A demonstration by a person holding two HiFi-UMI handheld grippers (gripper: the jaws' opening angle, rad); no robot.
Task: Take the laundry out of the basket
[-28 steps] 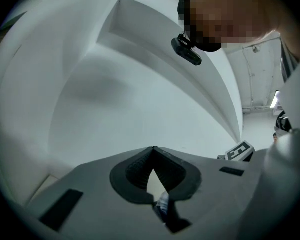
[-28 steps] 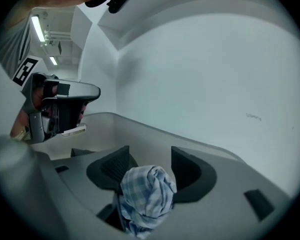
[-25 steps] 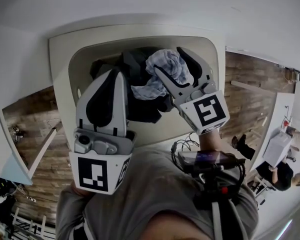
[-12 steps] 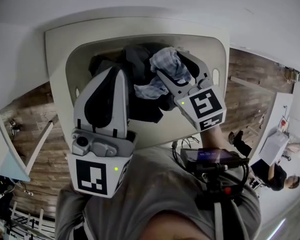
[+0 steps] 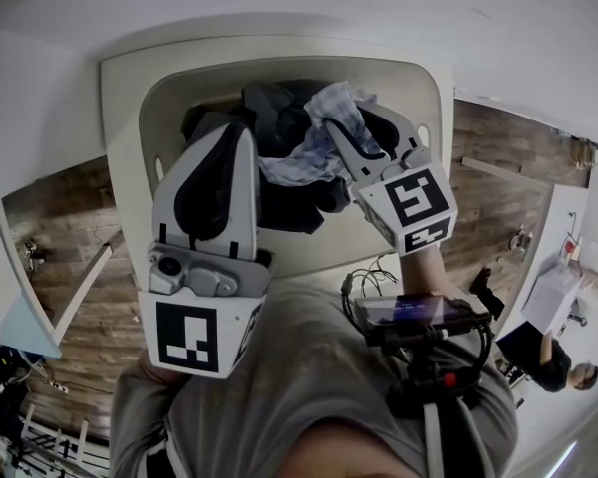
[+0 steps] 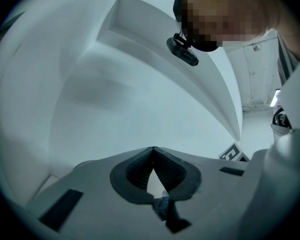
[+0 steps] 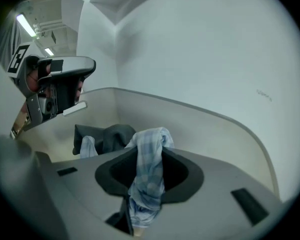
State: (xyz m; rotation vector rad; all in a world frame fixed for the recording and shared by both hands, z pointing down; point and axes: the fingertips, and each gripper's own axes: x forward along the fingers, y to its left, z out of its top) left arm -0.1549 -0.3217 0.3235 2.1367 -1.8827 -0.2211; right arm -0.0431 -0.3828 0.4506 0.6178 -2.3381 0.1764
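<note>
1. My right claw (image 5: 351, 122) has just been closing and now pinches the plaid cloth (image 7: 149, 164).
2. The cloth lies on dark clothes (image 5: 279, 207) inside the basket (image 5: 120, 167), not yet lifted.
3. My left claw (image 6: 152, 149) is closed, empty.
4. Lifting out looks next.
</note>
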